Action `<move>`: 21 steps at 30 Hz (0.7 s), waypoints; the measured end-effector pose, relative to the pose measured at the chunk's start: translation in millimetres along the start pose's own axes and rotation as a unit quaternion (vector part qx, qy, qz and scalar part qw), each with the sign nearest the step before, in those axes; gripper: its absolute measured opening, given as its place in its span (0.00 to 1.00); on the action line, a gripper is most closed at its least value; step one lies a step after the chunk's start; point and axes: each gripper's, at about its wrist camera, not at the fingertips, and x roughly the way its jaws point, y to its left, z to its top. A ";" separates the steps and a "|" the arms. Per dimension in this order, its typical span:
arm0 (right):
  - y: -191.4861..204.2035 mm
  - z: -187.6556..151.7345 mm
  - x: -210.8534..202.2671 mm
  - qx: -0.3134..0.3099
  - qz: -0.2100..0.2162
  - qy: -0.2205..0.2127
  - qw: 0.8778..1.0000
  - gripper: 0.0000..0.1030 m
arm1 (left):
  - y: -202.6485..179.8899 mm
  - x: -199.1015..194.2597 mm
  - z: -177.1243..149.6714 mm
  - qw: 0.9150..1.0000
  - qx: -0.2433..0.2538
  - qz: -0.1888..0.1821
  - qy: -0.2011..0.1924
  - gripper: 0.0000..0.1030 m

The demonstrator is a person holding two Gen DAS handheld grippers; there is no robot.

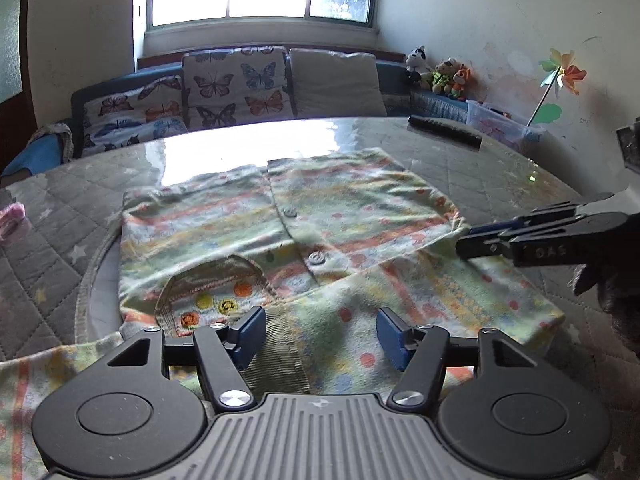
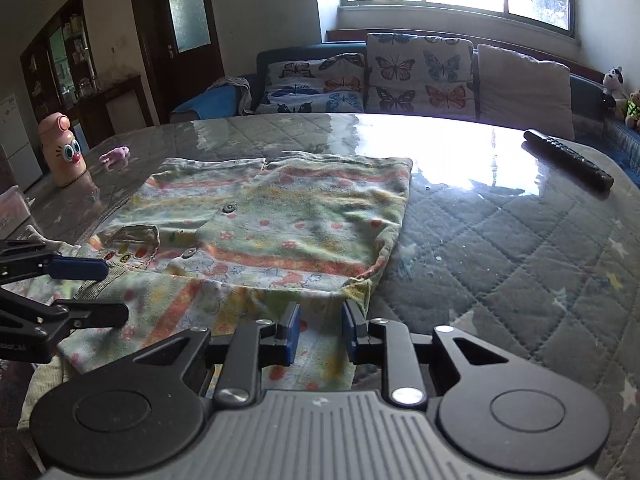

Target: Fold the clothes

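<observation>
Flannel baby shirt [image 2: 280, 216], pastel stripes with buttons down the front, lies flat and face up on the glass-covered quilted tabletop [image 2: 500, 240]. The near sleeve is already folded across the chest, so I'd say we're mid-fold.

My left gripper [image 1: 320, 332] hovers over the collar end, jaws about half spread with the ribbed collar edge and fabric between them. The pads aren't pressing on anything yet; it looks lined up to pinch that edge.

My right gripper [image 2: 320, 332] sits at the folded sleeve and side edge, jaws nearly together with a narrow gap. Fabric lies under and between the pads, but I can't tell whether they actually bite it. In the left wrist view it comes in low from the side, right at the shirt's edge.

Both grippers on the near edge suggests a two-point lift to fold toward the hem. Risk: thin cloth on slick glass could slide rather than fold.

Remote control [image 2: 568, 158] and a pink bottle [image 2: 64, 152] are well clear.
</observation>
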 end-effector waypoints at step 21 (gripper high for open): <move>85.7 -7.3 0.0 -0.099 0.046 -0.002 0.994 0.39 | 32.2 -25.4 -16.3 0.998 -0.029 0.054 -0.006 0.64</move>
